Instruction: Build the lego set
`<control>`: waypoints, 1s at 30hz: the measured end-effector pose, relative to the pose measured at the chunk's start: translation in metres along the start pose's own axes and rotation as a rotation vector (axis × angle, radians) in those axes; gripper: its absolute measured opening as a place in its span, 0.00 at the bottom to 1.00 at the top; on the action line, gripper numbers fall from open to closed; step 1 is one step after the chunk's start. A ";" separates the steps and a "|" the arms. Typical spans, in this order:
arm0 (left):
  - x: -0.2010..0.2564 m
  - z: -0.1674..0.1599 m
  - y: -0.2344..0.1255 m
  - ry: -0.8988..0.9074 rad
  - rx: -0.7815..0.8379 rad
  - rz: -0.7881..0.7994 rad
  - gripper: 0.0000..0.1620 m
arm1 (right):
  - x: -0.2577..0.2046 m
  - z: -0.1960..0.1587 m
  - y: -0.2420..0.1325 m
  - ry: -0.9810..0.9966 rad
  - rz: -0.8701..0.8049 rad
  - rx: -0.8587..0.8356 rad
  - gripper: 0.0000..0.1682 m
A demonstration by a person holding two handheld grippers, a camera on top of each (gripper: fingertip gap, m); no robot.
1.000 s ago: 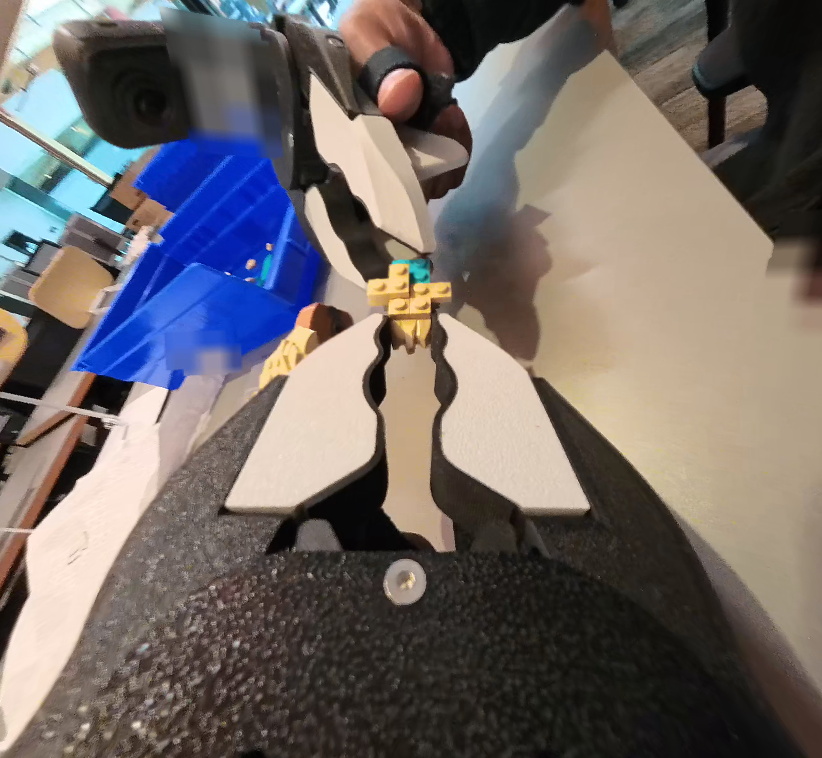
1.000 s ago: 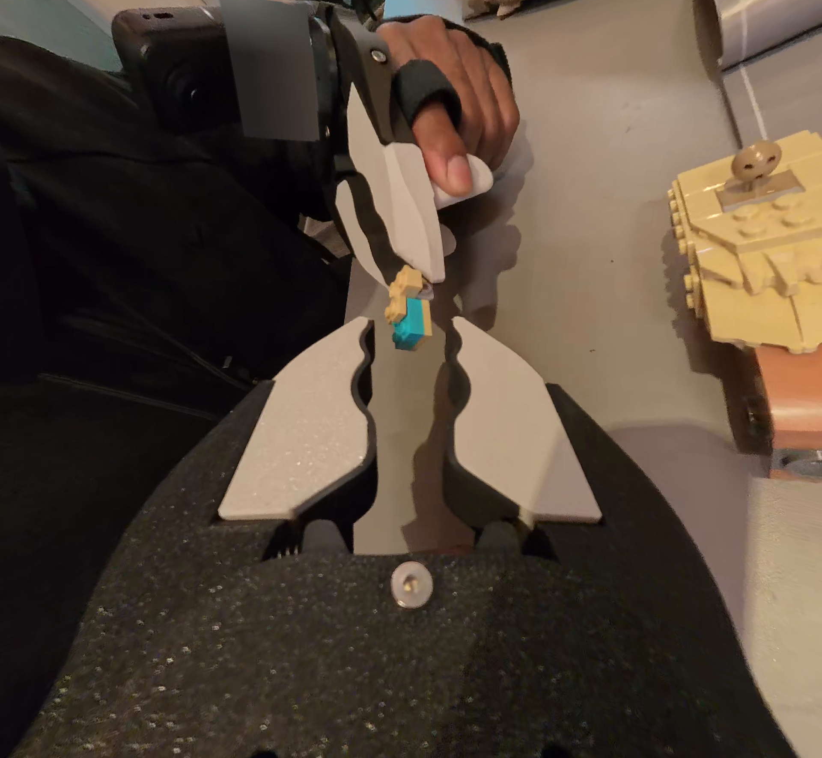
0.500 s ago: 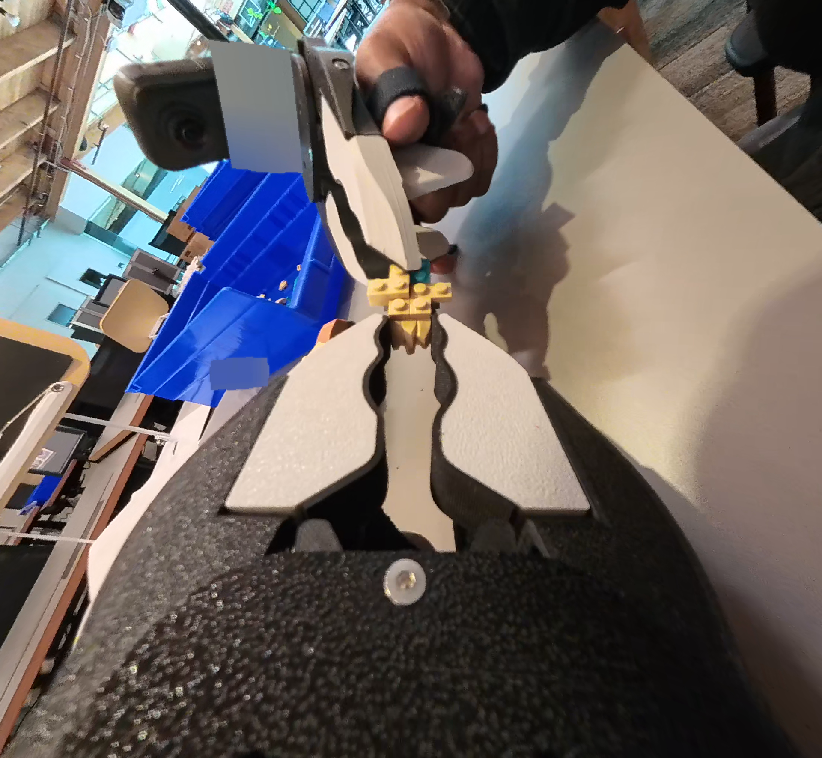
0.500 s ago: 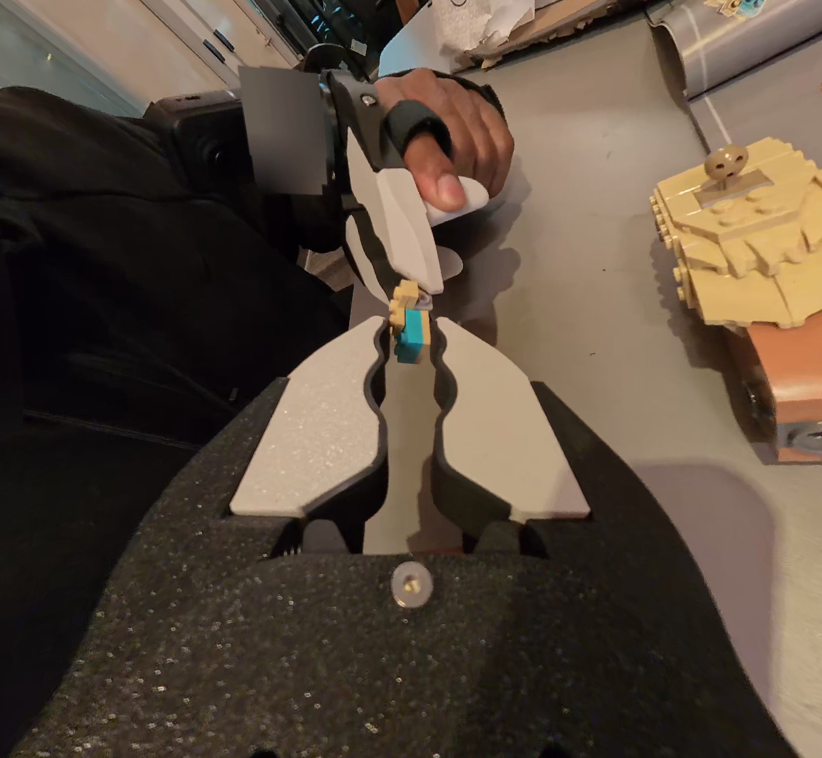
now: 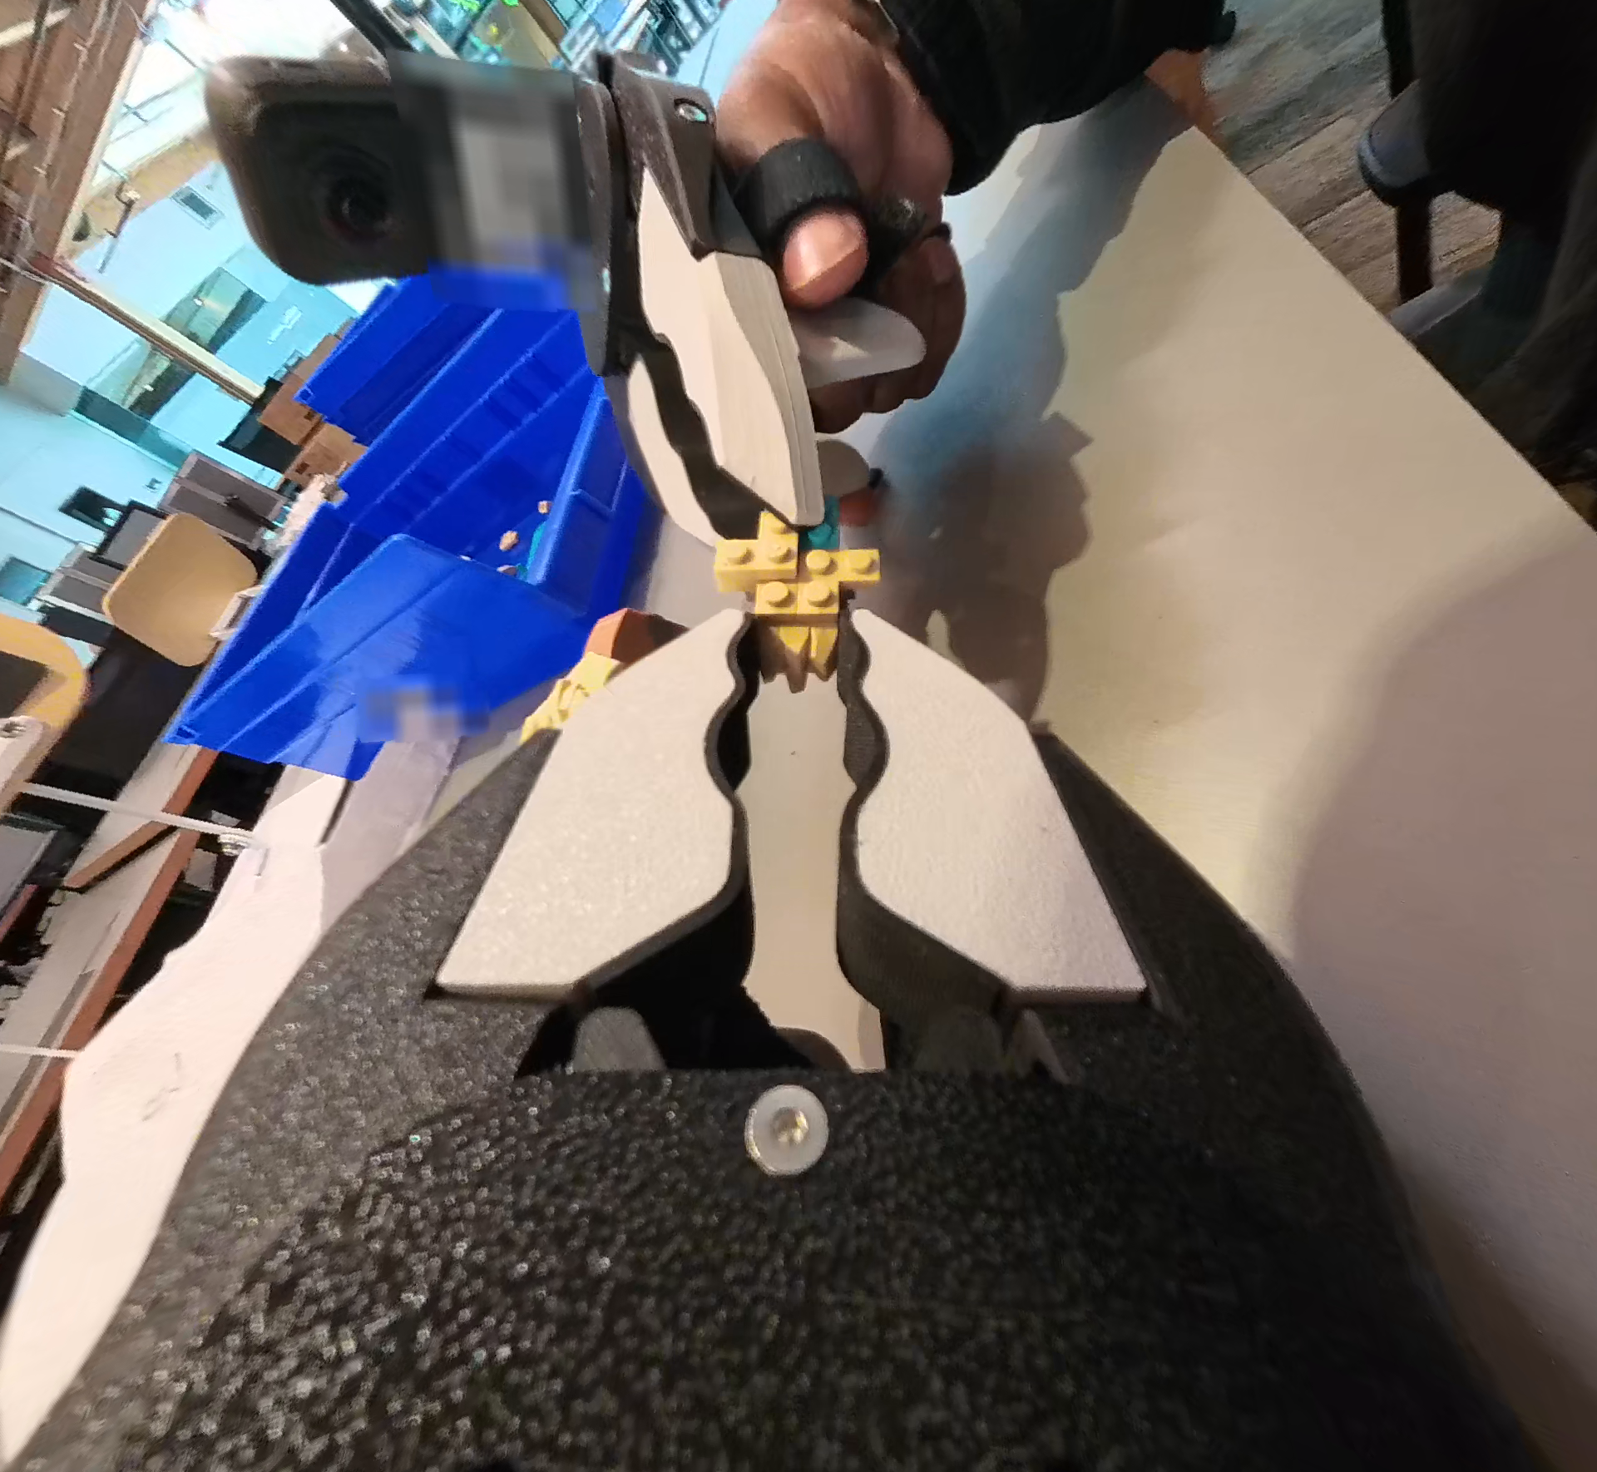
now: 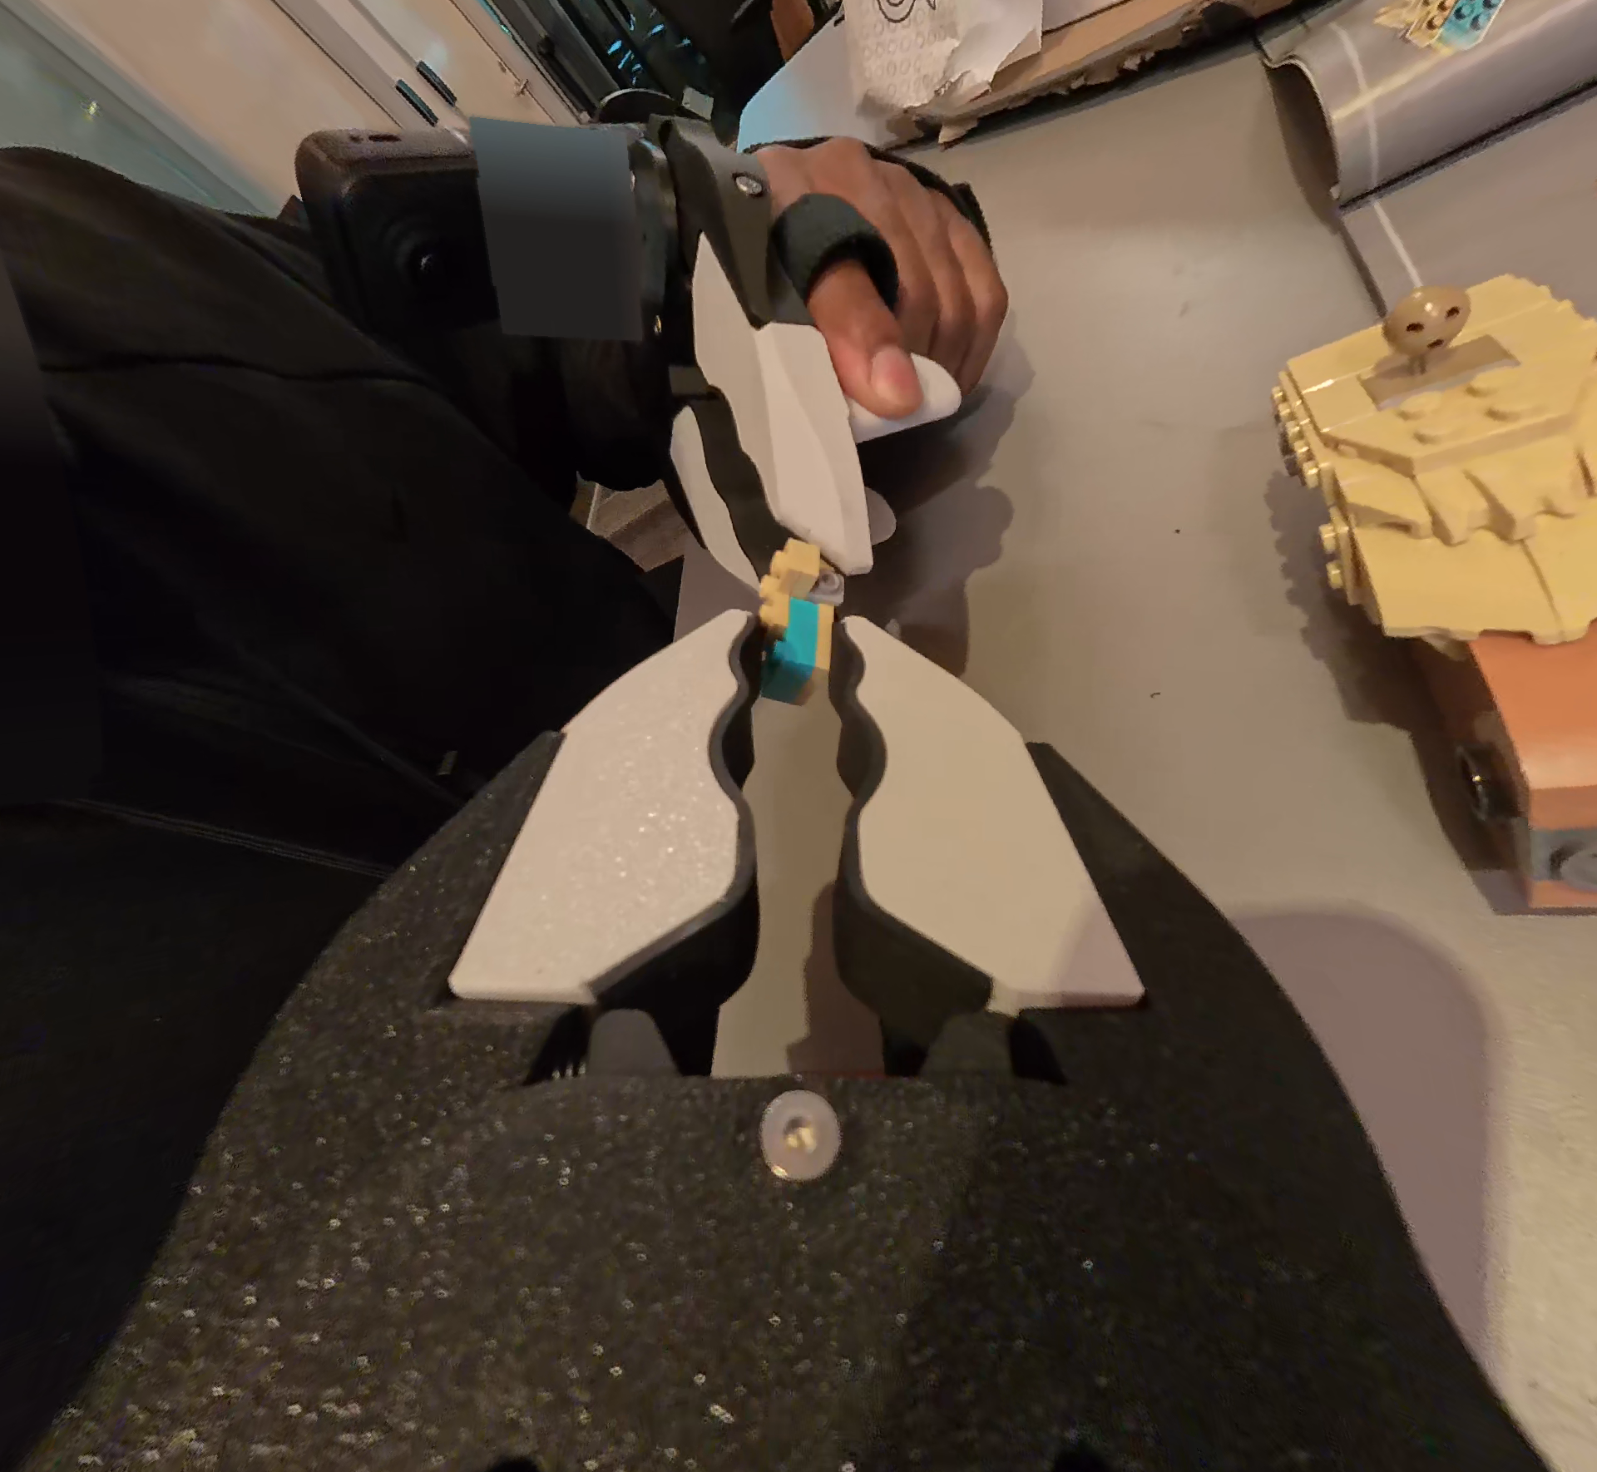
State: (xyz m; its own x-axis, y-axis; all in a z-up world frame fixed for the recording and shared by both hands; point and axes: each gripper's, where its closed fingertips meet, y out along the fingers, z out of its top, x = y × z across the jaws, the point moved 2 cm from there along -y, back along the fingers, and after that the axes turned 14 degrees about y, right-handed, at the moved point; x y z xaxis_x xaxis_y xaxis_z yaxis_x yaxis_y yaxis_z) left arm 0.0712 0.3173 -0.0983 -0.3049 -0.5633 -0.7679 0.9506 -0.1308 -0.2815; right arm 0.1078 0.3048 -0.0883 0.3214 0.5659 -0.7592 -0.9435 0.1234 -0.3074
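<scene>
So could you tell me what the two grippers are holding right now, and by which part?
Both pinch one small tan-and-teal lego sub-assembly: the left gripper by its tan lower end, the right gripper by its teal block end.

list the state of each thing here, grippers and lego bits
left gripper: shut on the yellow subassembly
right gripper: shut on the teal brick
yellow subassembly: held off the table
teal brick: pressed against the yellow subassembly
tan model: partly built, on the table
blue bins: open, few pieces inside
</scene>
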 end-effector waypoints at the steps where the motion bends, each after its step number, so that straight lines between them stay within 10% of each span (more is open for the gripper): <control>1: 0.000 -0.001 0.001 -0.028 0.000 -0.012 0.10 | 0.001 0.000 0.000 0.010 0.002 0.003 0.09; 15: 0.005 -0.034 0.009 -0.786 -0.150 -0.310 0.10 | 0.029 0.000 -0.029 0.073 -0.129 0.201 0.20; 30: 0.028 -0.044 0.012 -0.634 -0.318 -0.391 0.11 | 0.045 -0.015 -0.081 -0.131 -0.355 0.235 0.19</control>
State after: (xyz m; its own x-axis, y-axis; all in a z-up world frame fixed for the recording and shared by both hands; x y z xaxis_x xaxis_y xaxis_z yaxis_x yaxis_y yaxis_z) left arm 0.0714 0.3357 -0.1490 -0.4303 -0.8925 -0.1351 0.6909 -0.2294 -0.6855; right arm 0.1995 0.3076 -0.1064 0.6304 0.5513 -0.5465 -0.7738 0.5024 -0.3858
